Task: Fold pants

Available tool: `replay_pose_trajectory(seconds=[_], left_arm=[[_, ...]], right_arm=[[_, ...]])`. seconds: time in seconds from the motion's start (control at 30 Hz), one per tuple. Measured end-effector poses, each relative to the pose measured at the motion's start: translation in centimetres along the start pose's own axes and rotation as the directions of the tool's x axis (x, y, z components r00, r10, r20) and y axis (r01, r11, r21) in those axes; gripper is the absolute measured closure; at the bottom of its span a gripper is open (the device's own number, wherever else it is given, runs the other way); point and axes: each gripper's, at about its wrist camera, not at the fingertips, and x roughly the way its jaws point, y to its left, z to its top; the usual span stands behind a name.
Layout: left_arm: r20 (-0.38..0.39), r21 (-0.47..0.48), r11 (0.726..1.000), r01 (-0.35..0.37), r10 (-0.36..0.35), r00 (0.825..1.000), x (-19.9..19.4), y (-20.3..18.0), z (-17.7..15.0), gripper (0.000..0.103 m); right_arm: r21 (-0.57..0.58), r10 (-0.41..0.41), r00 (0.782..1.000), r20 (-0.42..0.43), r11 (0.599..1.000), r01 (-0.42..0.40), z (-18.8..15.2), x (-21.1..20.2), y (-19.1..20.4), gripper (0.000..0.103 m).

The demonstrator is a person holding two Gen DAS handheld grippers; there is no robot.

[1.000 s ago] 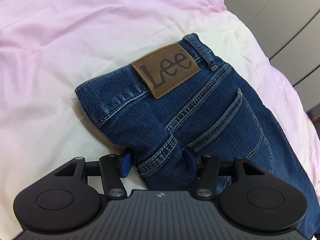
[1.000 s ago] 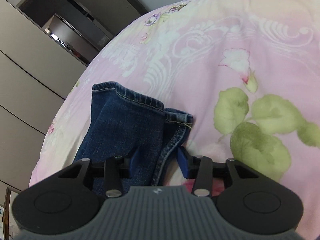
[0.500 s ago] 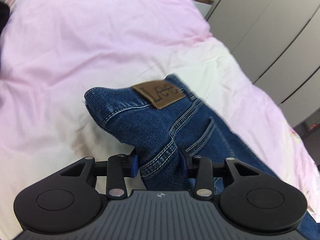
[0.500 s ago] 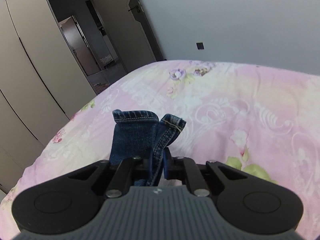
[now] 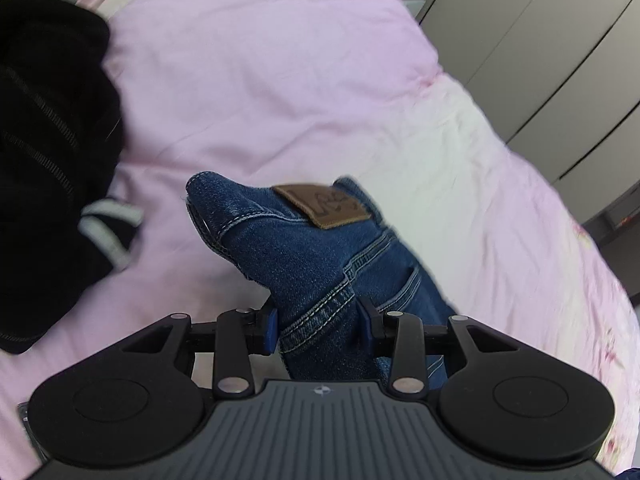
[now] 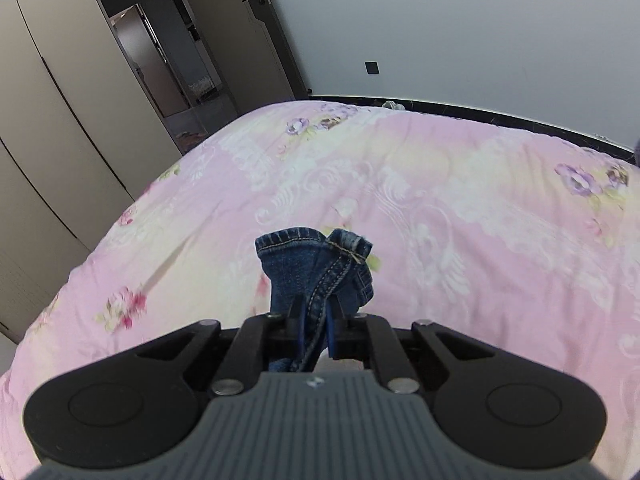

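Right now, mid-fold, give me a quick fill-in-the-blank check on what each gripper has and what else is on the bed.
1. The left gripper is clamped on the jeans near the ____ end, where the brown leather patch sits.
2. The right gripper is pinching the jeans at the leg ____.
3. The garment lying left of the jeans is ____ in colour.
4. The bedspread is mostly ____.

Missing words: waistband; hems; black; pink

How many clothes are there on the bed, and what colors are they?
Blue jeans: 1
Black garment with white stripes: 1
Total: 2 clothes on the pink bedspread
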Motion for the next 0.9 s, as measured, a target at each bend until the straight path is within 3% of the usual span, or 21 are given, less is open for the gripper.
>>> replay_pose_trajectory(seconds=[0.13,0.2,0.3,0.43,0.6,0.67,0.77,0.83,0.9], left_arm=[[-0.072,0.01,0.999,-0.038,0.038,0.997,3.3,1.7,-1.2,0.06],[-0.097,0.026,0.997,-0.066,0.068,0.993,5.1,2.0,-1.6,0.06],[-0.114,0.002,0.997,-0.078,0.078,0.99,6.1,2.4,-1.9,0.059],[-0.135,0.12,0.989,-0.087,0.103,0.985,4.8,1.3,-1.3,0.054],[-0.112,0.262,0.961,-0.09,0.123,0.986,1.8,-1.7,-0.6,0.051],[-0.108,0.31,0.944,-0.115,0.155,0.982,1.1,-2.8,-0.5,0.049],[-0.068,0.4,0.897,-0.19,0.236,0.969,0.2,-4.2,-0.3,0.049],[-0.015,0.456,0.867,-0.204,0.236,0.972,-0.7,-5.3,-0.2,0.049],[0.013,0.545,0.821,-0.166,0.19,0.982,-1.1,-7.5,-0.1,0.048]], right_arm=[[0.021,-0.044,0.998,-0.055,0.999,0.046,-4.9,-1.8,-5.4,0.098],[0.082,-0.065,0.994,-0.092,0.994,0.073,-7.2,-0.8,-8.1,0.098],[0.068,-0.09,0.989,-0.115,0.993,0.098,-9.5,1.2,-9.8,0.098],[0.04,-0.089,0.987,-0.131,0.995,0.095,-10.6,2.6,-10.6,0.095],[-0.075,-0.129,0.978,-0.164,0.99,0.118,-9.5,2.5,-11.4,0.075],[-0.15,-0.15,0.977,-0.154,0.981,0.127,-8.6,1.7,-11.7,0.074],[-0.206,-0.105,0.985,-0.134,0.976,0.076,-6.7,0.0,-12.3,0.066],[-0.243,-0.067,0.989,-0.129,0.969,0.034,-5.4,-0.8,-12.0,0.063],[-0.284,-0.038,0.99,-0.136,0.959,-0.002,-4.4,-0.8,-11.2,0.062]])
